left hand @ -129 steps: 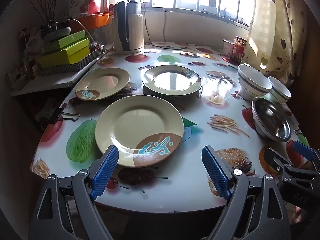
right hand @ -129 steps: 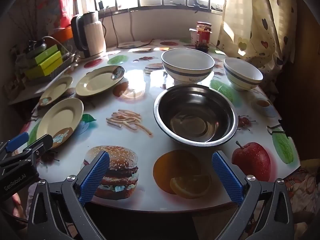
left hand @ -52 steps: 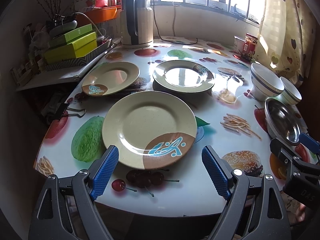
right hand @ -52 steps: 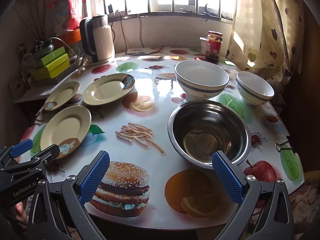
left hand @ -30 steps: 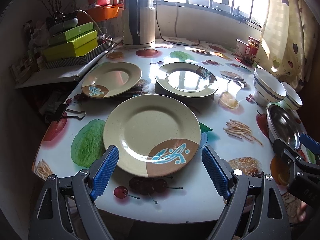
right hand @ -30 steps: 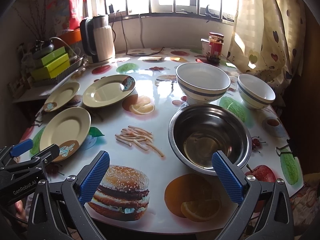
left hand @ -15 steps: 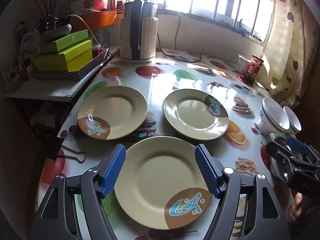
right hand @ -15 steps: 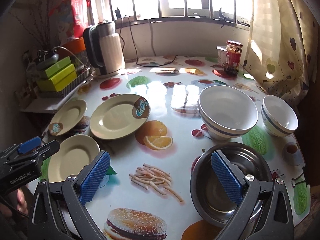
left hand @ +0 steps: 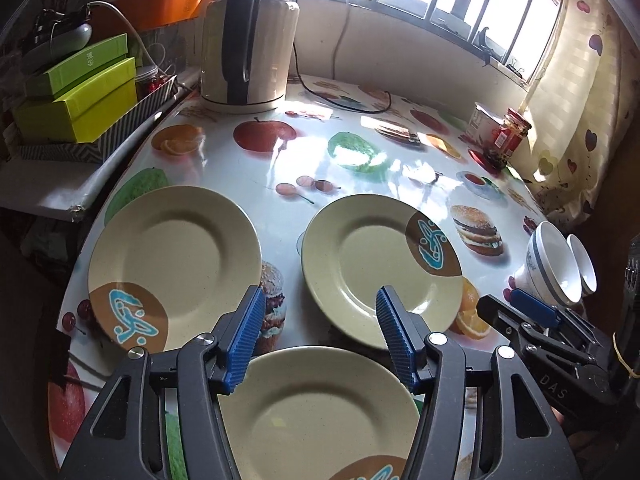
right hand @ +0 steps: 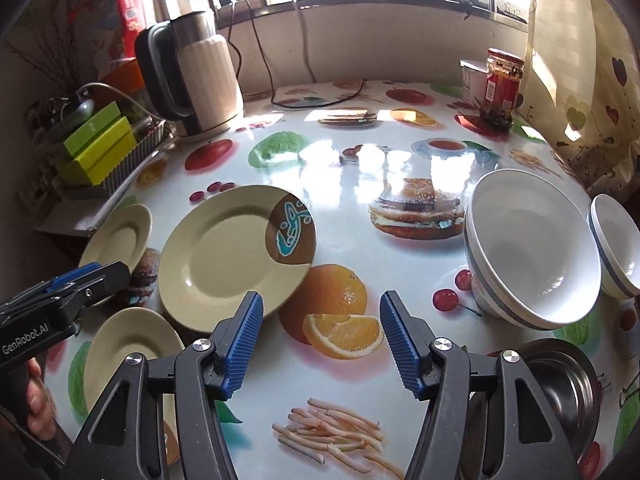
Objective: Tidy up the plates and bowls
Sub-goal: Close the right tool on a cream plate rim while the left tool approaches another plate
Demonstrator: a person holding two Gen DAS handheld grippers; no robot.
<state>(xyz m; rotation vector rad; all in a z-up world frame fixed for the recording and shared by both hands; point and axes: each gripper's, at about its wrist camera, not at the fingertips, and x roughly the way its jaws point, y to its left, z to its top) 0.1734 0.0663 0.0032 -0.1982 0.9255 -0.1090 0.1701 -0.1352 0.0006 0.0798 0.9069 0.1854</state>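
Three beige plates with brown-and-blue patches lie on the fruit-print table: one at the left, one at the right, and the nearest under my left gripper. Its jaws are closing with nothing between them. My right gripper is also closing on nothing, above a printed orange, just right of the middle plate. A large white bowl, a small one and a steel bowl stand to its right.
An electric kettle with its cord stands at the back left, beside green boxes on a side shelf. A red-lidded jar is at the back right by the curtain. A person's hand holds the left gripper.
Both grippers have moved forward over the table and their jaws have narrowed. The near plate now lies under the left gripper, and the steel bowl has slid to the right view's lower corner.
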